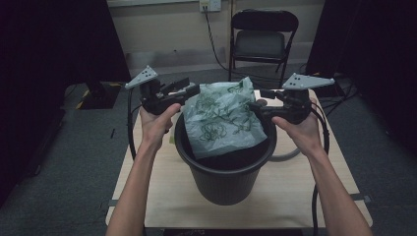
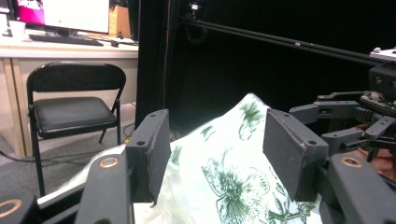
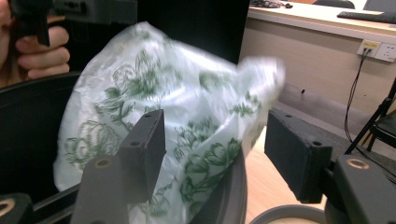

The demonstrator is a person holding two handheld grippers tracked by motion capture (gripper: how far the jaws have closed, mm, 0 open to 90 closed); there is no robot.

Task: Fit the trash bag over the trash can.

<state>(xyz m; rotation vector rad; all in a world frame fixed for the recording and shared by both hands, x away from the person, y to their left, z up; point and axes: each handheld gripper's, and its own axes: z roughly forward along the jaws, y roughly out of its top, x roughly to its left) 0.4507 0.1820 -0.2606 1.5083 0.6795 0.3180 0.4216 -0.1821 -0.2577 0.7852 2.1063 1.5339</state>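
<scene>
- Black bin [image 1: 223, 172] stands about mid-counter [image 1: 295, 191], slightly toward the near edge.
- Plastic bag [image 1: 221, 120], pale with green flower print, sits in the bin mouth. Upper part bulges above the rim, lower part drops inside. It leans toward the far side of the bin.
- Left claw [image 1: 193, 90] is held over the bin's far-left rim, tips right at the bag's upper left edge. In the high view I cannot tell whether it touches.
- Left gripper view: jaws stand wide apart, and the bag [image 2: 229, 177] shows in the gap between and beyond them. Pads [image 2: 156, 149] are not pressed on the film. Nothing gripped.
- Right claw [image 1: 255, 105] is at the bin's far-right rim, tips against the bag's right edge as seen from above.
- Right gripper view: jaws also wide. The bag [image 3: 163, 112] and the bin rim [image 3: 233, 186] lie ahead in the gap. The left pad [image 3: 144, 149] overlaps the film in the picture; contact cannot be told. No grip.
- Each claw is carried by a hand: left hand [image 1: 155, 123] over the counter's left side, right hand [image 1: 300, 128] over the right side.
- Grey ring-shaped thing [image 1: 287, 155] lies on the counter just right of the bin, partly hidden behind it.
- Folding chair [image 1: 263, 37] stands on the floor beyond the counter's far edge, well apart.
- Wall socket [image 1: 210, 5] with a cable is on the back wall.
</scene>
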